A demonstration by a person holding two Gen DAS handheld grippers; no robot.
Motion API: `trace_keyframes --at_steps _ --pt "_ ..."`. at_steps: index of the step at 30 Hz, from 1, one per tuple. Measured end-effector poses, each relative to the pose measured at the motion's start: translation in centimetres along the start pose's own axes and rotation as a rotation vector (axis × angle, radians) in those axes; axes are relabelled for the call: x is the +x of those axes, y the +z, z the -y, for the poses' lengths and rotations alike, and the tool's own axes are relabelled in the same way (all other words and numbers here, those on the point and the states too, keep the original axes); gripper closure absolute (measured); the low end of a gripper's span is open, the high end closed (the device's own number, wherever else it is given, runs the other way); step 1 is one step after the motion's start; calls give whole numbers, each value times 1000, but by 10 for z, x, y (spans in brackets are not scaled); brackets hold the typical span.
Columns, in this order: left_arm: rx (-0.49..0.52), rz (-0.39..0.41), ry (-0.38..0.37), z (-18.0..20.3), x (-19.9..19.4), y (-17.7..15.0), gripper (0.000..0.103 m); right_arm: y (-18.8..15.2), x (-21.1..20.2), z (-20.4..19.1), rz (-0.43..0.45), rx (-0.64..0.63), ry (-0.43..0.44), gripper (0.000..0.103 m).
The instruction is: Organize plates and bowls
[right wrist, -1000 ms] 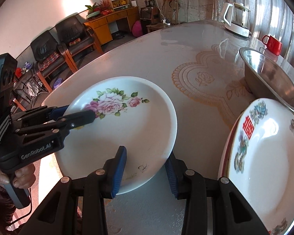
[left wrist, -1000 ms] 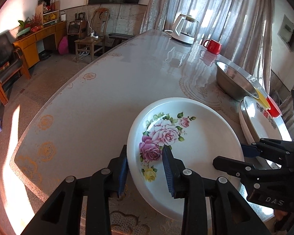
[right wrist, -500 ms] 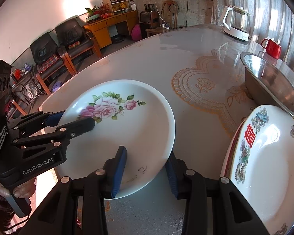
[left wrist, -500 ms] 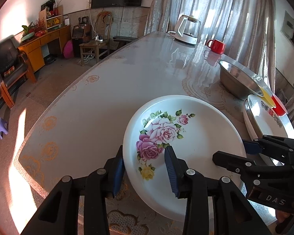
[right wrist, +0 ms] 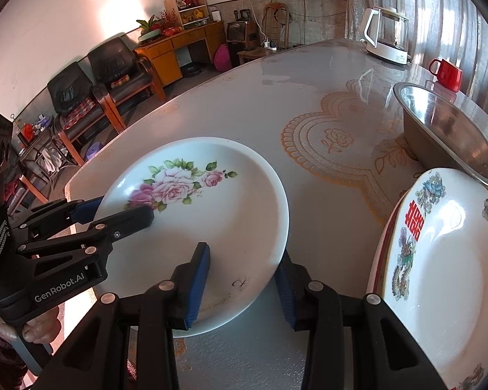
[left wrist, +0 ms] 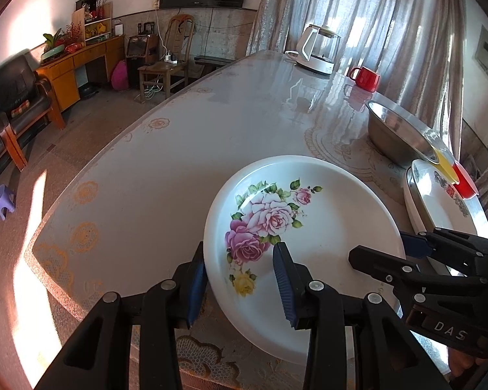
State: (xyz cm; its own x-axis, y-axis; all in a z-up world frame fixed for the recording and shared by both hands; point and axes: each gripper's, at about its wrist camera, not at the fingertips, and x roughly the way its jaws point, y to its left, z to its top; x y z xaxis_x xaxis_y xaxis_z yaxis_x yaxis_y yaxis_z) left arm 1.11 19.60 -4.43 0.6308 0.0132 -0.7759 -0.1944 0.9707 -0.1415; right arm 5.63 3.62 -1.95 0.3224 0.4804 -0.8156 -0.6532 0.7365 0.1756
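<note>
Plate [left wrist: 325, 214] with pink roses is held between our two grippers over the near end of the table [left wrist: 185, 149], tilted, its near rim raised. Our left gripper [left wrist: 240, 279] straddles the plate's left rim, one blue pad under the edge and the other on the painted face; we read it as pinching the plate. Our right gripper [right wrist: 244, 286] does the same at the opposite rim, one pad on the white face and one beneath the edge, also pinching. To the right stands a second plate [right wrist: 439, 260] with red characters, resting close against a steel bowl [right wrist: 449, 130]. Past the bowl, a red mug [right wrist: 447, 73] and a white kettle [right wrist: 387, 35] sit at the table's far end, well apart from the held plate.
</note>
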Motion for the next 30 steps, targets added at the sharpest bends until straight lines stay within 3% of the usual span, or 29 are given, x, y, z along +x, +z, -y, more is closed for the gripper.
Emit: trace_keyframes --at_steps 16,30 --pt "25 65 4 8 -22 3 65 -6 -12 13 42 86 78 63" --pt "19 59 -8 9 -19 2 65 -7 -11 13 52 78 63 65"
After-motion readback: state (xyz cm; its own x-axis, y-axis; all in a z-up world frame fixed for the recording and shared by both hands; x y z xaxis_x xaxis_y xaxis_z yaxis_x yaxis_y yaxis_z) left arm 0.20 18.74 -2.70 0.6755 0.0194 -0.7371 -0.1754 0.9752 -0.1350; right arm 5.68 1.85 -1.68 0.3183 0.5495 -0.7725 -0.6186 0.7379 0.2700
